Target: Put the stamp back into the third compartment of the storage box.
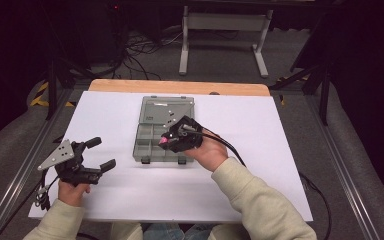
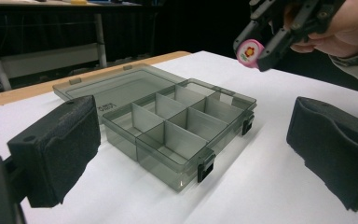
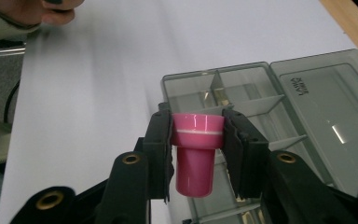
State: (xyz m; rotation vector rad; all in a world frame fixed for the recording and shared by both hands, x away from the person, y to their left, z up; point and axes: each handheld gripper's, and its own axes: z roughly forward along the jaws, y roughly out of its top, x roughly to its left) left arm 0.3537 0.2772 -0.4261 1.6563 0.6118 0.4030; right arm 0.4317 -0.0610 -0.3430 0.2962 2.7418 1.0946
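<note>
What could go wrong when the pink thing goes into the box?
The right gripper pinches the pink stamp only by its wide top, so it might slip and bounce off a divider. The compartments of the grey box look narrow, so the fingers might knock a wall and shove the box, since nothing holds it. The left gripper waits open beside it.

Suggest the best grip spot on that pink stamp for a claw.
The wide top collar, as the right claw has it now: jaws on opposite sides of the pink stamp, coming along its length from the narrow end. The collar's flare probably stops slipping and leaves the flower face free above the open organizer box.
</note>
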